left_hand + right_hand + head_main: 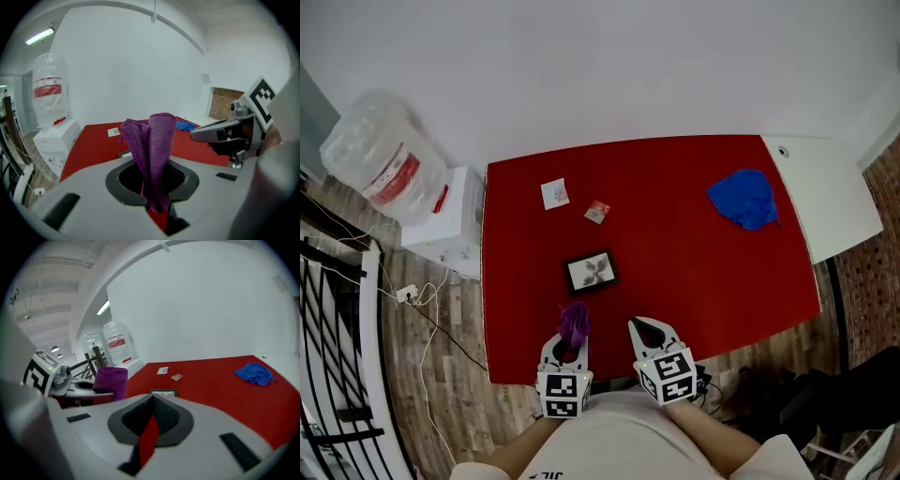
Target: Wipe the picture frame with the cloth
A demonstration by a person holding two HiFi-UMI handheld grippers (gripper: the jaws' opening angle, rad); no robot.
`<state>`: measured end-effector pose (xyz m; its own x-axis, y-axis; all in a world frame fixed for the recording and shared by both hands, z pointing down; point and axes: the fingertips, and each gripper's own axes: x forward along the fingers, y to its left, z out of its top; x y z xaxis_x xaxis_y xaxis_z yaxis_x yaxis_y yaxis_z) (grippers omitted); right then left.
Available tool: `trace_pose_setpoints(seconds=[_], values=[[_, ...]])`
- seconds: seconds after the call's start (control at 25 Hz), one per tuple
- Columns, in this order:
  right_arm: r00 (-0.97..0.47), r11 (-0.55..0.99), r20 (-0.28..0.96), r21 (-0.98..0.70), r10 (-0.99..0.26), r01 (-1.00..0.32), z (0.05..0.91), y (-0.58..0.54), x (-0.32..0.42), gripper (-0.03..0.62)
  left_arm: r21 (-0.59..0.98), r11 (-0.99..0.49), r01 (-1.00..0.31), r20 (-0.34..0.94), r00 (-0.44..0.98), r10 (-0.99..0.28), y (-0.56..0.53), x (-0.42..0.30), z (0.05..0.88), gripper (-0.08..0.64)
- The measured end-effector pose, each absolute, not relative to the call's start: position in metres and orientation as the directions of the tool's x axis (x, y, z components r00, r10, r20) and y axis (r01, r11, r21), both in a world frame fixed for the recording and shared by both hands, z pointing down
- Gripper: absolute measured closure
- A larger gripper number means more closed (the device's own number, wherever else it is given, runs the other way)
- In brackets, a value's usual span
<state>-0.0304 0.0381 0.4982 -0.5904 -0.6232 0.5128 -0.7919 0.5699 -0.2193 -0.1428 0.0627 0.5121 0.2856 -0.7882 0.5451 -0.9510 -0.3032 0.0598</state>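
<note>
Purple cloth (574, 319) tight in left tongs (570, 337); right tongs (646, 326) alongside, together, empty, both forward-pointing

Red table (675, 272), blue rag (744, 199) (crumpled, far right), white card (554, 193), water jug (380, 159)

Your left tongs (572, 330) and right tongs (643, 327) were built alike: pale grey moulded shells that narrowed to a point, each with a dark-lined hollow just behind the tips. In the right tongs that lining was finely ribbed. Dark oblong slots (239, 451) sat in the grey shell to either side of the hollow. Behind each shell rode a white cube, the left cube (563, 393) and the right cube (667, 375), printed with black square markers. You wore a pale top (619, 441) with small dark lettering, too blurred to read.
</note>
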Motion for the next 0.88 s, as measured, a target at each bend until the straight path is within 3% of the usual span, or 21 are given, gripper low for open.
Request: trace_pose_setpoints(seconds=[0.88], values=[[-0.622,0.63,0.524,-0.193,-0.582,-0.752,0.499,0.054,-0.061,0.589,0.049,-0.297,-0.953,0.524,0.278,-0.805,0.073,-0.16,0.503,0.499]])
